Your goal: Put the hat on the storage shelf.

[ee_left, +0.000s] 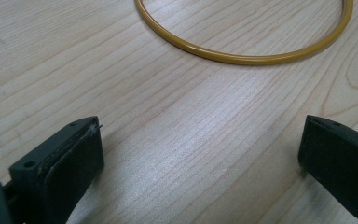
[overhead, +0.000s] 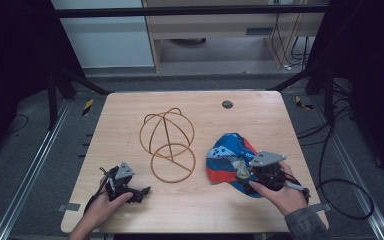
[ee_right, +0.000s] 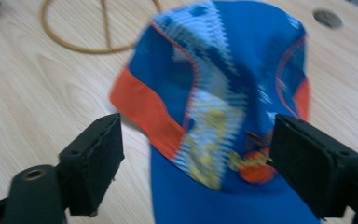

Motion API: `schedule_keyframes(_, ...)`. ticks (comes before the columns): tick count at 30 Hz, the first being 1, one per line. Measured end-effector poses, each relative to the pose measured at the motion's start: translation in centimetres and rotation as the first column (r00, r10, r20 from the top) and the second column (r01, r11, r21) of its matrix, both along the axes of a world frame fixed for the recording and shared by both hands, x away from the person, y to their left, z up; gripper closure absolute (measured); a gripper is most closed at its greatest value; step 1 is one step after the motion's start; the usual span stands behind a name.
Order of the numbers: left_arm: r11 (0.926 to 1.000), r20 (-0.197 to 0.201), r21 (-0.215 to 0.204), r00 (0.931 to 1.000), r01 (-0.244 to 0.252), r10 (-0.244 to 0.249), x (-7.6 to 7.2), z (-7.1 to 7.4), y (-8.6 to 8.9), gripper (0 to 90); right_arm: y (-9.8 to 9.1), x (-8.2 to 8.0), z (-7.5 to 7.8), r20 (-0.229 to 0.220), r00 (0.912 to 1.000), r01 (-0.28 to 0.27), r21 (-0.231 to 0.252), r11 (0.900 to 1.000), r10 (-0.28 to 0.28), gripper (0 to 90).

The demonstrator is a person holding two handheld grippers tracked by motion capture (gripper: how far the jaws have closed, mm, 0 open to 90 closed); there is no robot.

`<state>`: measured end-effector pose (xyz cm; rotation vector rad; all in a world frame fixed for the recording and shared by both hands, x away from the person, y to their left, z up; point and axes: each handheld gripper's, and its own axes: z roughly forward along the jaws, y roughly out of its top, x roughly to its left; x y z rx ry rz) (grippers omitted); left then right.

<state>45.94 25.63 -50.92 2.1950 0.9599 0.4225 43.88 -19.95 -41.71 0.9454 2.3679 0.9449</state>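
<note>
A blue, orange and white cap (overhead: 228,159) is seen on the right part of the wooden table (overhead: 130,210), crumpled, w/ its near edge under the right gripper (overhead: 252,172). In the right gripper view the cap (ee_right: 223,93) lies between the two black jaws, which stand wide; the right pad looks to be at or very near the cloth by an orange patch, the left pad is apart from it, so no grip is made out. The picture is blurred there, and contact can't be told for sure.

The left gripper (overhead: 145,190) is held low over the table's near left corner, approx. level, jaws wide apart w/ only bare wood between them in the left gripper view. Just ahead of it a curve of the wire frame (ee_left: 242,53) is seen.

The wire frame (overhead: 167,145), a yellow-brown hat stand of hoops, stands mid-table: a round base ring on the wood, arched hoops above. Nothing is held in or on it; the cap is just beside it, to its right, not touching. A small dark round disc (overhead: 227,104) is set in the tabletop near the far edge.
</note>
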Motion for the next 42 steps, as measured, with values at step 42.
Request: schedule_keyframes(42, 1.0000, 0.000, 0.001, 1.0000, -0.003, 0.003, 0.0, 0.0, -0.1, 0.0, 1.5, 8.6, 1.7, -0.295, 0.9553, -0.060, -0.143, 0.9880, 0.016, 21.8)
